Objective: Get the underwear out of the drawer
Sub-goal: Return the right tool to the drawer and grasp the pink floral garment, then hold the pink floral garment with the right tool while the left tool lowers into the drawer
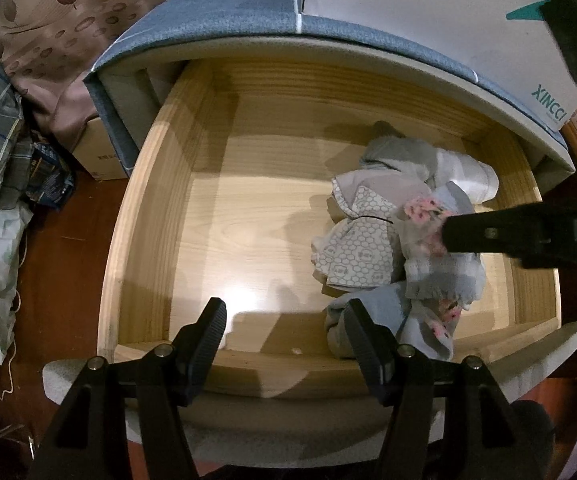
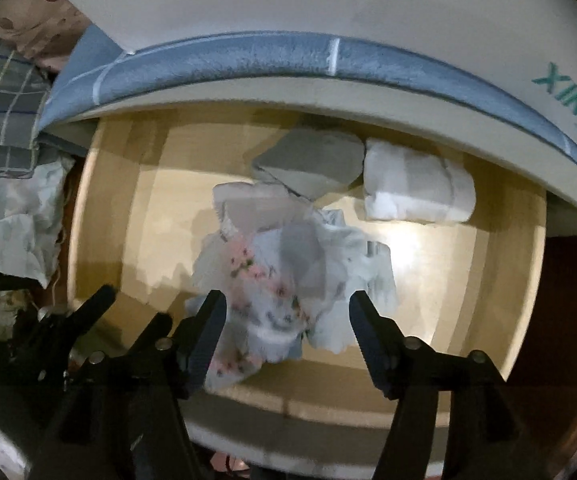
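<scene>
In the open wooden drawer (image 1: pixel 160 184), the left gripper (image 1: pixel 284 330) hovers over bare boards, jaws wide and empty; one heap of underwear (image 1: pixel 400 236) fills the right side, under the right gripper (image 2: pixel 286 320), jaws apart, gripping nothing.

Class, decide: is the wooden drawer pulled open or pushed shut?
Open. The drawer stands out from under the bed edge, its wooden floor and the underwear pile fully exposed from above.

A dark red-brown floor (image 1: pixel 64 248) lies left of the cabinet (image 1: pixel 216 12). Patterned cloth (image 1: pixel 48 40) and a cardboard box (image 1: pixel 96 160) crowd there.
</scene>
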Demonstrator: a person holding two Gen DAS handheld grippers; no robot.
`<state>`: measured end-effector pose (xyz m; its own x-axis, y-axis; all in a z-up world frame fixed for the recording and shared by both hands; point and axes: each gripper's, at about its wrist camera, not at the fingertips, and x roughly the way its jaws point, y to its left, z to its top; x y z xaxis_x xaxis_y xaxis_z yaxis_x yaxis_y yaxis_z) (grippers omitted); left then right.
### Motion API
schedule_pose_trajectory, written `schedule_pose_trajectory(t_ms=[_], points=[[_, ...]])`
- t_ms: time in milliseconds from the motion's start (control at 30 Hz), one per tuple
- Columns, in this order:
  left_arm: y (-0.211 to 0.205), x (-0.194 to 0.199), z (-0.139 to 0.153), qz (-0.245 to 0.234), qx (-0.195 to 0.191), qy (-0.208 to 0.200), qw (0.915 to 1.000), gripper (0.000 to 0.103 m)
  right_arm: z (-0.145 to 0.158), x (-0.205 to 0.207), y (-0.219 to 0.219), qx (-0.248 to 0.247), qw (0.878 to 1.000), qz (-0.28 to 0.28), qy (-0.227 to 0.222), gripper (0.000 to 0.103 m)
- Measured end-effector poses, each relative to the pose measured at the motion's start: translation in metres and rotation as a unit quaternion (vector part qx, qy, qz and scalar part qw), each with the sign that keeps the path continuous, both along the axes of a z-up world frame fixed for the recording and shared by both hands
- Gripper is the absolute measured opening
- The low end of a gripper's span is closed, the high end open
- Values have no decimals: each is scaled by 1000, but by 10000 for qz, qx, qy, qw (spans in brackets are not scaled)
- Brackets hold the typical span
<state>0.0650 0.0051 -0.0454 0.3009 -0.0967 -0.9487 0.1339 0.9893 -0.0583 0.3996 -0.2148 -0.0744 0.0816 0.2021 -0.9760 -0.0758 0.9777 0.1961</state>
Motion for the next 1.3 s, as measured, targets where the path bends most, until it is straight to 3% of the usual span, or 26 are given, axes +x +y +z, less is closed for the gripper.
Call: schedule_pose_trajectory(t_ms=[167,367,467,733,900,1300], points=[[-1,0,-1,-9,25,18,10000,63,-22,5,6,17,9998,-42,172,61],[-2,0,-2,-32,75,48,10000,63,-28,3,2,-84,9998,-47,170,32],[-2,1,-3,-38,87,58,9999,63,-25,0,-8,-138,9997,-92,152,27],[-2,2,-3,-46,89,73,9999,63,-11,-9,-56,-291,9989,-369,25,26],[-3,2,-3,-54,109,91,9999,63,-4,-13,-82,-701,9967,-402,28,26],[-7,6,-3,-290,-138,294,9991,63,-54,-24,-91,-736,9949,-322,618,28]])
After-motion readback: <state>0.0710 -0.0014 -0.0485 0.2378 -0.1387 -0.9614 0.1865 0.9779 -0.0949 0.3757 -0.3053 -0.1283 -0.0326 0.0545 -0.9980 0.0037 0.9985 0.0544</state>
